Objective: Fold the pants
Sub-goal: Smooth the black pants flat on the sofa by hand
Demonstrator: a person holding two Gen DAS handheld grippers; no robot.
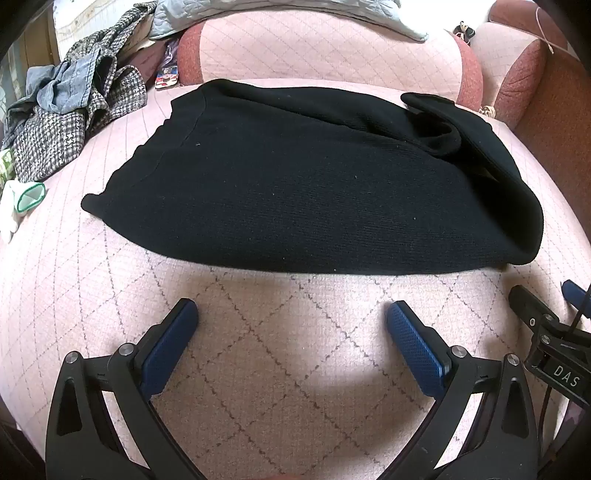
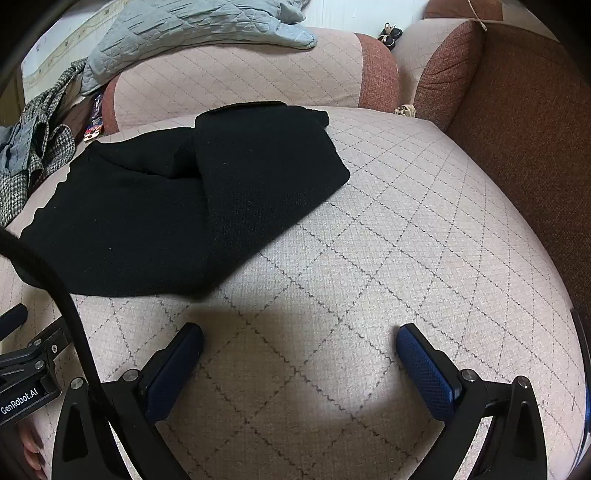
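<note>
— Where are the pants (image 1: 314,192)?

— Lying folded on the pink quilted sofa seat (image 1: 288,369), black, just beyond both tools.

— Holding anything?

— No. The left gripper (image 1: 291,314) and right gripper (image 2: 300,338) both gape wide over bare cushion (clothes pile (image 1: 74,110) off left).

**Cut Off, Covered, Unreadable**

The heap of checked and denim clothes (image 1: 66,110) runs off the left edge in both views; the grey quilt (image 2: 192,26) is clipped at the top; the black pants (image 2: 177,206) hide their own lower layers; a dark cable (image 2: 70,314) covers their near-left corner; small dark objects (image 2: 390,34) beyond the cushions are too tiny to identify.
</note>
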